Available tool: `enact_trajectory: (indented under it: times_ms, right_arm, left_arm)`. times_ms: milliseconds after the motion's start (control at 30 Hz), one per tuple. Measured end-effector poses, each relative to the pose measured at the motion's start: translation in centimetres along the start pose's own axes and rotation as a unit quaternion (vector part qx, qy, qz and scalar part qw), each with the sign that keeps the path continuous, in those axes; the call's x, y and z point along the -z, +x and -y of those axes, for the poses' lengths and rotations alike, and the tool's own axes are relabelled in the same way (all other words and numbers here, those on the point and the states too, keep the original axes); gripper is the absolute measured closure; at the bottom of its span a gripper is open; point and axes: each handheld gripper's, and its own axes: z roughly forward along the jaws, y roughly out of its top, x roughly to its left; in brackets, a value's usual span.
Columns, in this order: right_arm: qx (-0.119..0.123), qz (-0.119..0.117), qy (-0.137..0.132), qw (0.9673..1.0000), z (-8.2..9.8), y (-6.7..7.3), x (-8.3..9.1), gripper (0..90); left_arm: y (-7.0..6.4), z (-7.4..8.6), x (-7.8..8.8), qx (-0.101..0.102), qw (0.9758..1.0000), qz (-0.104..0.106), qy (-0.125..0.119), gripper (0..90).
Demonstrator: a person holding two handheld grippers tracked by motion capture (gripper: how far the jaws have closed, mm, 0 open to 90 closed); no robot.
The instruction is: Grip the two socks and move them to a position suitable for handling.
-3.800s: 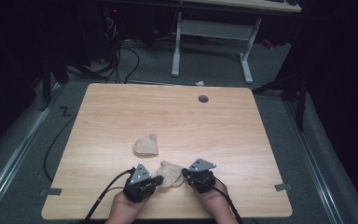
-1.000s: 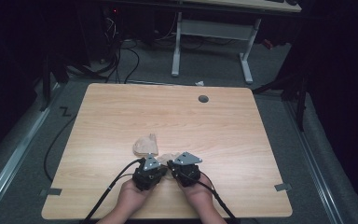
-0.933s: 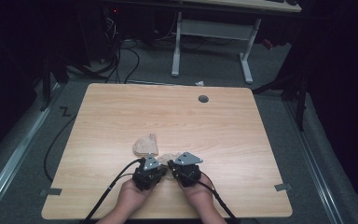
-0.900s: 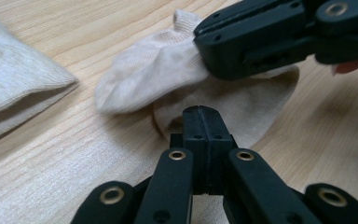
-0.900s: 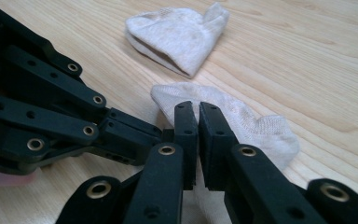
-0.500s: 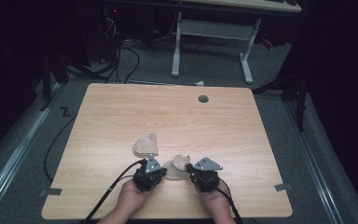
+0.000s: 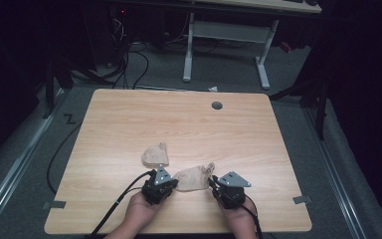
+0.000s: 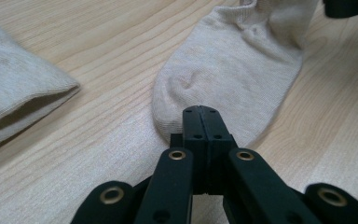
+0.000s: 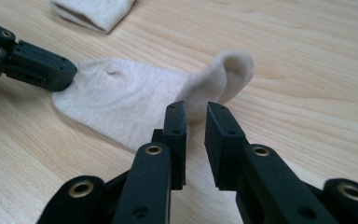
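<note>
The left gripper [image 8: 200, 114] clamps the toe edge of a beige sock [image 7: 191, 178] lying flat on the table [image 7: 258, 139]. The right gripper [image 9: 196, 112], jaws just opening and now released, sits at the sock's raised cuff; a second sock [image 7: 155, 156] lies nearby.

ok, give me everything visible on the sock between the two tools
The beige knit fabric sock lies flat on the light wooden table, near its front edge, apart from a second folded beige sock. Ribbed weave, slightly wrinkled. The left tool is shut on one end of it. The other end curls up in a loop just ahead of the right tool, whose jaws have just been opening, with nothing between them.
</note>
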Motion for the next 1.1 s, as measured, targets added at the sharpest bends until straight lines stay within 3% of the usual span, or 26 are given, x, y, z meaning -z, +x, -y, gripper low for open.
enact_trajectory:
  times_ms: [167, 333, 533, 600, 667, 900, 1100]
  right_arm:
    - [-0.011, 0.013, -0.014, 0.9997, -0.3, -1.0, 1.1, 76.1]
    - [-0.015, 0.021, -0.011, 0.9996, -0.3, -1.8, 0.9, 76.2]
    - [-0.02, 0.027, 0.039, 0.9987, 0.2, -3.8, -1.7, 82.7]
    - [-0.013, 0.026, 0.052, 0.9982, 0.3, -3.8, -2.4, 84.8]
    - [-0.006, 0.019, 0.057, 0.9982, 0.3, -3.5, -2.6, 86.5]
    - [0.029, -0.032, 0.053, 0.9976, 0.9, -0.5, -1.7, 87.8]
    - [0.046, -0.055, 0.049, 0.9962, 1.2, 1.1, -1.4, 87.8]
  left_arm:
    - [0.0, 0.0, 0.0, 0.0, 1.0, -0.001, 0.0, 90.0]
    - [0.0, 0.0, 0.0, 0.0, 1.0, 0.0, 0.0, 90.0]
    - [0.2, -0.1, 0.1, 0.005, 1.0, 0.005, 0.006, 90.0]
    - [0.1, -0.1, 0.2, -0.009, 0.9999, -0.004, 0.008, 90.0]
    - [0.3, 0.0, 0.5, -0.017, 0.9997, -0.015, 0.012, 90.0]
    - [2.2, 1.8, 2.9, 0.008, 0.9995, -0.025, 0.016, 90.0]
    - [2.1, 3.9, 5.4, 0.007, 0.9991, -0.04, 0.017, 90.0]
